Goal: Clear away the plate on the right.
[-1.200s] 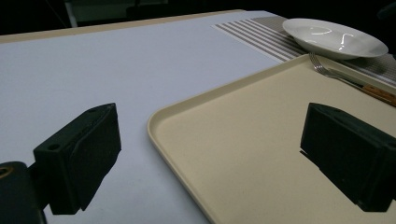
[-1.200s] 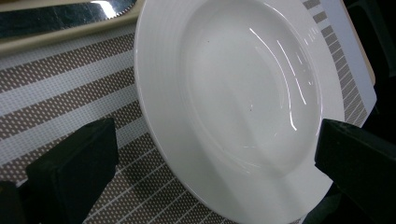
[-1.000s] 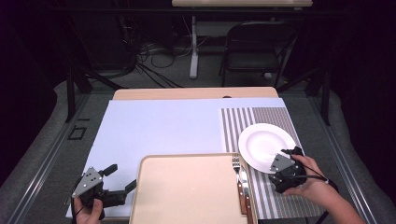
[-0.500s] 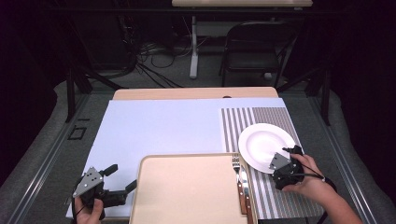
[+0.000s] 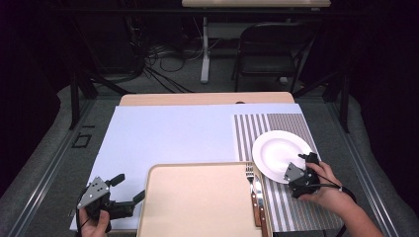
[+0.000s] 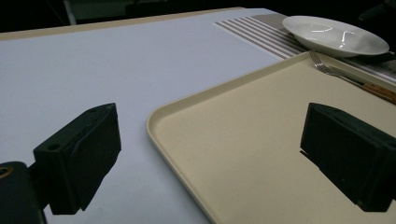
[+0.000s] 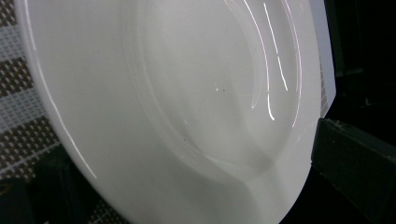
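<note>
We see the white plate (image 5: 279,154) lying on the striped placemat (image 5: 276,126) at the right side of the table, and the right gripper (image 5: 304,168) sits at its near right rim. In the right gripper view the plate (image 7: 187,93) spreads between the two black jaws — one low at the left, one at the right edge beyond the rim — so the jaws stand apart around the rim; we cannot tell whether either pad touches it. The left gripper (image 5: 126,190) rests at the near left of the table, beside the left edge of the beige tray (image 5: 197,207). Its own view shows the jaws wide apart with nothing between them but the tray's corner (image 6: 196,140) and the pale blue table cover (image 6: 93,60). A fork (image 5: 250,174) and a wooden-handled knife (image 5: 257,207) lie along the tray's right edge — just beside the plate, with the fork's tines nearest its rim.
</note>
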